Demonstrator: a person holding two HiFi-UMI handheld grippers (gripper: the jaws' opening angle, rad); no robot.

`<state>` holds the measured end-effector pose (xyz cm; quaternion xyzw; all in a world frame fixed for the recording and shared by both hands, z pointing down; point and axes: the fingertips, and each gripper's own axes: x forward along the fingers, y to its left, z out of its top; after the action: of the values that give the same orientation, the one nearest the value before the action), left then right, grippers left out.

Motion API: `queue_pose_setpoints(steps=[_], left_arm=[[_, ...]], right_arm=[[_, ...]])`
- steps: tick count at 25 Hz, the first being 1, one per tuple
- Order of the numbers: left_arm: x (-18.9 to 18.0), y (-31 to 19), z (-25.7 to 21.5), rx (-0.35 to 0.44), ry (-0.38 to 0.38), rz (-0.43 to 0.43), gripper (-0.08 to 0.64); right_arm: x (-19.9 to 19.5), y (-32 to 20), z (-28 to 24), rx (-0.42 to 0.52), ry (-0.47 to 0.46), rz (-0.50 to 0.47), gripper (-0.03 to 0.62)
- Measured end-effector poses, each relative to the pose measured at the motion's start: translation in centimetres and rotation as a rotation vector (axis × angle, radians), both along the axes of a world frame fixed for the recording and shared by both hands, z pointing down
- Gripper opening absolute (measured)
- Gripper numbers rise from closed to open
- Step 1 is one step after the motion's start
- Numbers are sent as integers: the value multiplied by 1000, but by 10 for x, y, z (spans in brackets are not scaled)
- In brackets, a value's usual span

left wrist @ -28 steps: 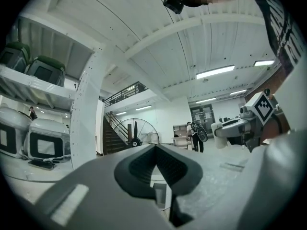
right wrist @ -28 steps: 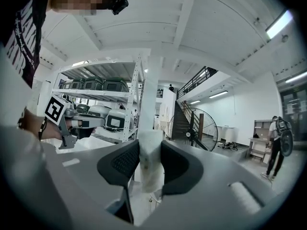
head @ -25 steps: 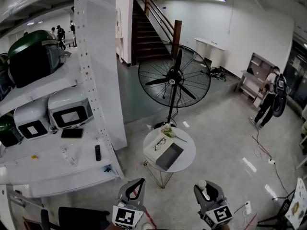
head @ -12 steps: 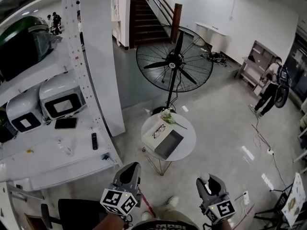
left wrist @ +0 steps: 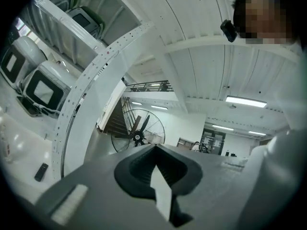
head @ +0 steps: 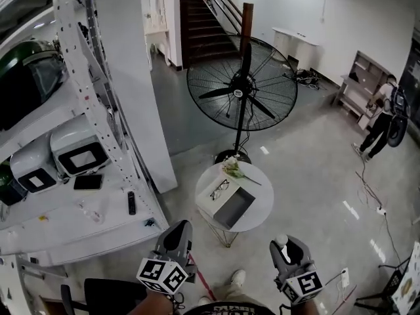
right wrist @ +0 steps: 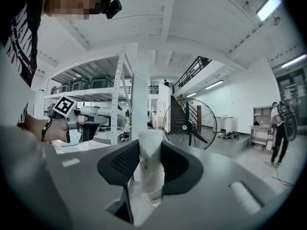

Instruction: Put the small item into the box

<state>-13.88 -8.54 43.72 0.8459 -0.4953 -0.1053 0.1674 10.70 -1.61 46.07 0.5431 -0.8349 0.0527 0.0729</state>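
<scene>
My right gripper is shut on a small white item, a pale upright piece that pokes out between the dark pads and shows as a white knob in the head view. My left gripper hangs beside it at lower left, jaws together with nothing in them. Ahead of both, on a round white table, lies the open box with a grey inside. Both grippers are short of the table and above the floor.
A pair of glasses lies on the white panel beside the box, and a flower at the table's far edge. A big standing fan is behind the table. White shelving with appliances runs along the left. A person stands far right.
Both grippers have shifted across the floor towards the table. The left one has rolled, so its marker cube shows a different face. The white item stays in the right jaws.
</scene>
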Motion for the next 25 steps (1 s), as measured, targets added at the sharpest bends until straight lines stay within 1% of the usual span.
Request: queue_pose_setpoints(steps=[4, 5, 11, 17, 20, 22, 23, 25], left_arm=[[5, -26, -1, -30, 65, -9, 0], [6, -32, 0, -34, 71, -16, 0], [10, -61, -4, -48, 83, -60, 0], [31, -84, -13, -28, 45, -84, 0], [50, -92, -20, 0, 3, -73, 0], [65, -96, -25, 41, -13, -50, 0], [74, -95, -31, 77, -7, -18, 0], [95, -88, -47, 171, 21, 77, 0]], right_arm=[[10, -29, -3, -4, -10, -14, 158], [11, -36, -3, -6, -12, -23, 158], [17, -72, -1, -17, -11, -83, 158], [26, -103, -3, -12, -25, -149, 158], [31, -115, -1, -11, -22, -185, 158], [35, -122, 1, -14, -27, -204, 158], [38, -126, 2, -12, -28, -213, 158], [44, -133, 4, -10, -28, -231, 158]])
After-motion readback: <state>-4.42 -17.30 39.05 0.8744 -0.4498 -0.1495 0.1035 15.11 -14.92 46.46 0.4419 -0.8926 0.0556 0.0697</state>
